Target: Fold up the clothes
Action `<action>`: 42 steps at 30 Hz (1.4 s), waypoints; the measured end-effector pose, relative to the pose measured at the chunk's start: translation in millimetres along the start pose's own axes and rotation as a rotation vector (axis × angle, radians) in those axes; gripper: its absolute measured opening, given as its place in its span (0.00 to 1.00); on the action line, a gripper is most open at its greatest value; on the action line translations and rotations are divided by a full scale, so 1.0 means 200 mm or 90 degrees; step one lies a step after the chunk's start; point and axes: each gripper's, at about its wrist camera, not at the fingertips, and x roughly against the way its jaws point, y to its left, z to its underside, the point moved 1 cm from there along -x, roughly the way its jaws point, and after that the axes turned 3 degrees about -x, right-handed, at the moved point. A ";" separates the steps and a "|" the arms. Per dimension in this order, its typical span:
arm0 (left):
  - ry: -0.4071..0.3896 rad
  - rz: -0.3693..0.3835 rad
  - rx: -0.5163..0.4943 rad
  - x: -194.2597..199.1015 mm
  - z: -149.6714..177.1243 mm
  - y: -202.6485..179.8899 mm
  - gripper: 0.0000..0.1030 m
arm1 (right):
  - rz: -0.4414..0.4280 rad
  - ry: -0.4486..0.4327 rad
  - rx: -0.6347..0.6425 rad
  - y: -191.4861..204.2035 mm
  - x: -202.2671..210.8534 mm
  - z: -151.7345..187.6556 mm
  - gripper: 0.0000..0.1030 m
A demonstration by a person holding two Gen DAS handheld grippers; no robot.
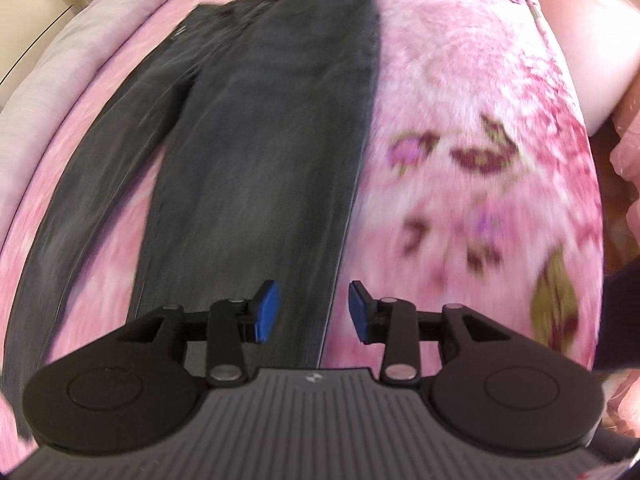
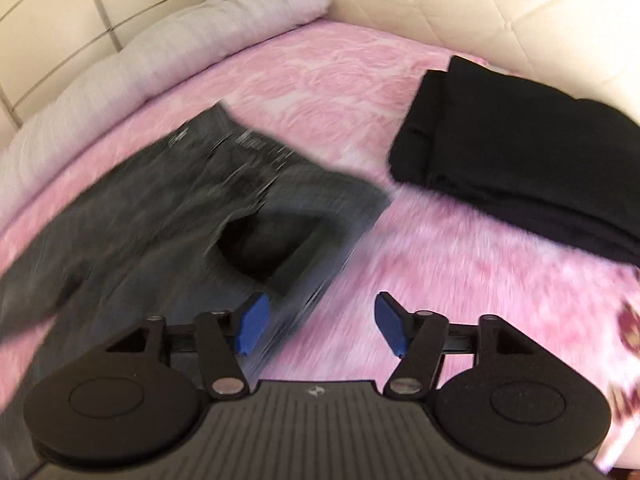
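Dark grey jeans point(image 1: 256, 152) lie lengthwise on a pink floral bedspread point(image 1: 472, 128), one leg folded over the other. My left gripper point(image 1: 314, 310) hovers open above the jeans' right edge near the leg end, nothing between its blue pads point(image 1: 266, 312). In the right wrist view the jeans' waist end point(image 2: 224, 216) shows, with a dark pocket opening. My right gripper point(image 2: 318, 326) is open beside the waist's right edge, left pad point(image 2: 252, 328) over the denim, right pad over the bedspread point(image 2: 460, 256). Both views are motion-blurred.
A folded black garment point(image 2: 520, 164) rests at the far right of the bed. A grey rolled blanket point(image 2: 152, 64) runs along the left side against a cream padded headboard point(image 2: 460, 4). A pale pillow point(image 1: 588, 48) sits at the right edge.
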 end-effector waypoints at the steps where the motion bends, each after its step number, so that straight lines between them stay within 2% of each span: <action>1: 0.003 -0.007 0.011 0.05 0.07 0.02 0.34 | 0.002 0.006 0.003 0.06 0.06 0.06 0.65; 8: 0.030 -0.038 0.037 0.38 0.62 0.16 0.36 | 0.004 0.077 0.023 0.58 0.39 0.51 0.74; 10: 0.032 -0.044 0.043 0.49 0.76 0.21 0.39 | -0.004 0.099 0.045 0.76 0.46 0.63 0.76; 12: 0.033 -0.048 0.050 0.59 0.89 0.27 0.46 | -0.009 0.112 0.070 0.94 0.55 0.72 0.79; 15: 0.031 -0.059 0.048 0.75 1.06 0.34 0.47 | -0.020 0.118 0.083 1.16 0.68 0.80 0.85; 17: 0.026 -0.066 0.056 0.85 1.14 0.39 0.49 | -0.029 0.120 0.101 1.28 0.77 0.83 0.86; 19: 0.021 -0.073 0.068 0.94 1.20 0.43 0.55 | -0.035 0.122 0.130 1.40 0.84 0.86 0.86; 25: 0.006 -0.086 0.084 1.07 1.27 0.47 0.59 | -0.032 0.130 0.214 1.65 0.99 0.91 0.86; 28: 0.005 -0.087 0.092 1.08 1.26 0.49 0.65 | -0.020 0.132 0.241 1.73 1.03 0.94 0.86; 34: 0.003 -0.085 0.112 1.09 1.21 0.52 0.85 | -0.007 0.148 0.226 1.73 1.06 0.94 0.86; 36: 0.003 -0.084 0.112 1.09 1.18 0.52 0.95 | -0.006 0.149 0.217 1.71 1.06 0.92 0.86; 38: 0.003 -0.082 0.102 1.08 1.15 0.53 0.99 | -0.008 0.149 0.211 1.70 1.05 0.91 0.86; 42: 0.015 -0.077 0.087 1.04 1.09 0.55 0.99 | -0.008 0.152 0.200 1.68 1.04 0.90 0.86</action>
